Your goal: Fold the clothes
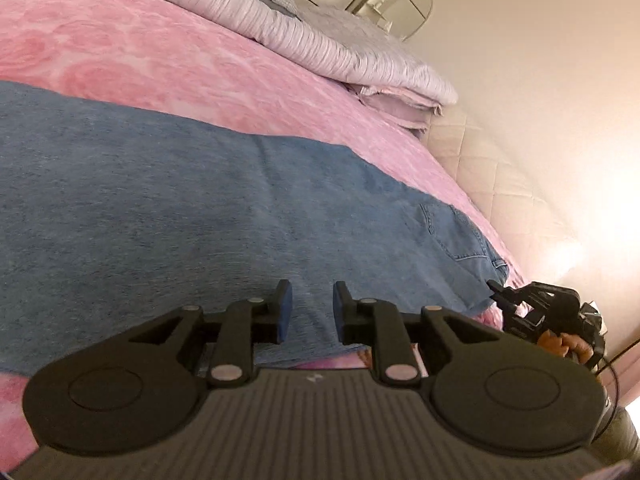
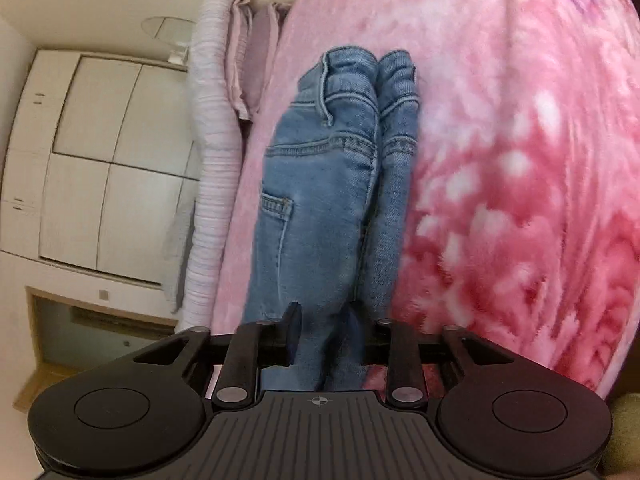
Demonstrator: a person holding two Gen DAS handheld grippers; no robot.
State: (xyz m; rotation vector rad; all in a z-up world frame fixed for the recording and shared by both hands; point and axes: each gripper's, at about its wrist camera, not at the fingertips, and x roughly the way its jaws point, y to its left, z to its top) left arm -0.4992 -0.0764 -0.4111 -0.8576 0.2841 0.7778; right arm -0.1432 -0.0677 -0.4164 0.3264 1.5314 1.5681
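Observation:
Blue jeans [image 1: 192, 200] lie flat across a pink blanket [image 1: 160, 48], back pocket toward the right end. My left gripper [image 1: 312, 308] hovers open over the denim near its near edge, nothing pinched between the blue pads. In the right wrist view the jeans [image 2: 320, 184] stretch away with the waistband at the far end. A thick fold of denim fills the gap of my right gripper [image 2: 325, 332], which is shut on it. In the left wrist view the right gripper [image 1: 494, 288], held by a hand [image 1: 568, 342], touches the jeans' right edge.
Folded pale pink quilts and pillows [image 1: 320, 44] are stacked along the far side of the bed. Beyond the bed's right edge the mattress side [image 1: 492, 168] shows. White wardrobe doors [image 2: 104, 160] stand to the left in the right wrist view.

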